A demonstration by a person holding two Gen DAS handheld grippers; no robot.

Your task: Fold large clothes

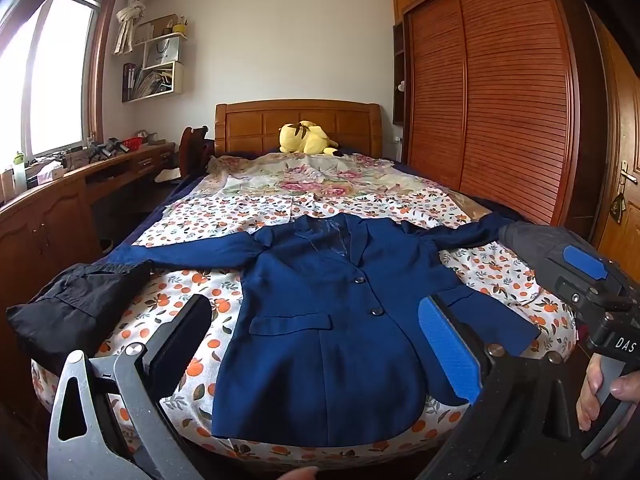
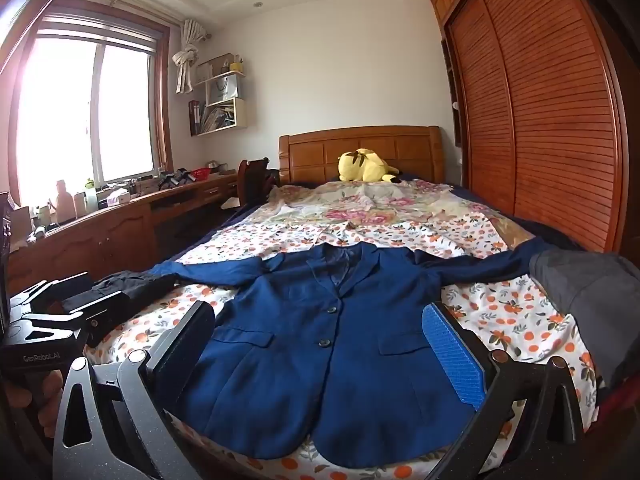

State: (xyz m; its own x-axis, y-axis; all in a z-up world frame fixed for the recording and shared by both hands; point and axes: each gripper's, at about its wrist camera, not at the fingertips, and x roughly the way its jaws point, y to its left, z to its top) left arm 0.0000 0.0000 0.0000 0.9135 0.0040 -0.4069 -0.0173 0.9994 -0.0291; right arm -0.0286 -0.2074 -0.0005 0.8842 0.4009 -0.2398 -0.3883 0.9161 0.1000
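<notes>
Both tongs, left (image 1: 316, 344) and right (image 2: 320, 348), are held wide and empty. Blue jacket (image 1: 332, 320) is spread flat at the bed's (image 1: 180, 292) foot edge, unfolded; a sleeve grasp is judged next.

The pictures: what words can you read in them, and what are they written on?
"DAS" on the black body of the right tool.
"GenRobot.AI" on the black body of the left tool.
"HONOR", faint, on the white paper bag on the wall shelf.
The book spines on the lower shelf are too small to read.
</notes>
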